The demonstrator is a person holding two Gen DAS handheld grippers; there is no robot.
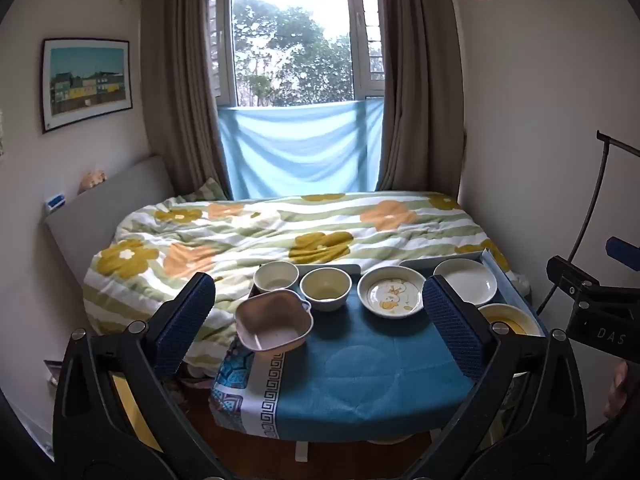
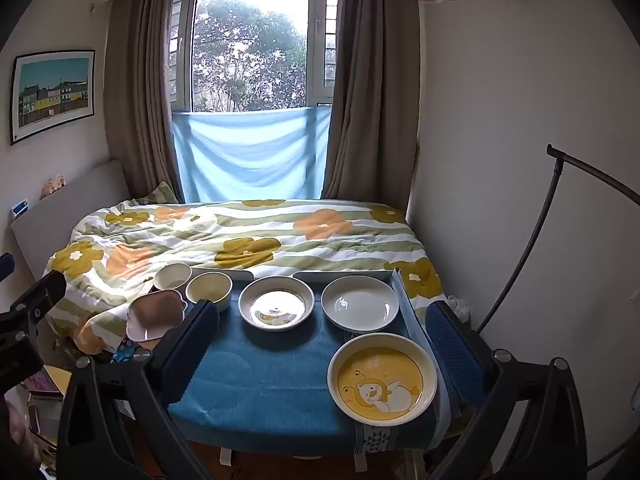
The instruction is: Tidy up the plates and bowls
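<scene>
The left gripper hangs above the near part of the table with its two blue-padded fingers spread wide and nothing between them; the right gripper does the same, its jaws fully apart and empty, tilted down toward the dishes. Just beyond the left gripper, a pink squarish bowl sits at the table's left edge, partly overhanging the blue tablecloth. Behind it stand two small round bowls side by side, a white one and a cream one, near each other at the far left. To their right lies a shallow plate with a yellow cartoon print, then a plain white plate at the far right corner. Nearest the right gripper, inside its spread fingers in the right wrist view, rests a larger yellow plate with a cartoon figure, close to the table's right edge. Behind the table is a bed with a flowered quilt, and past it a curtained window.
</scene>
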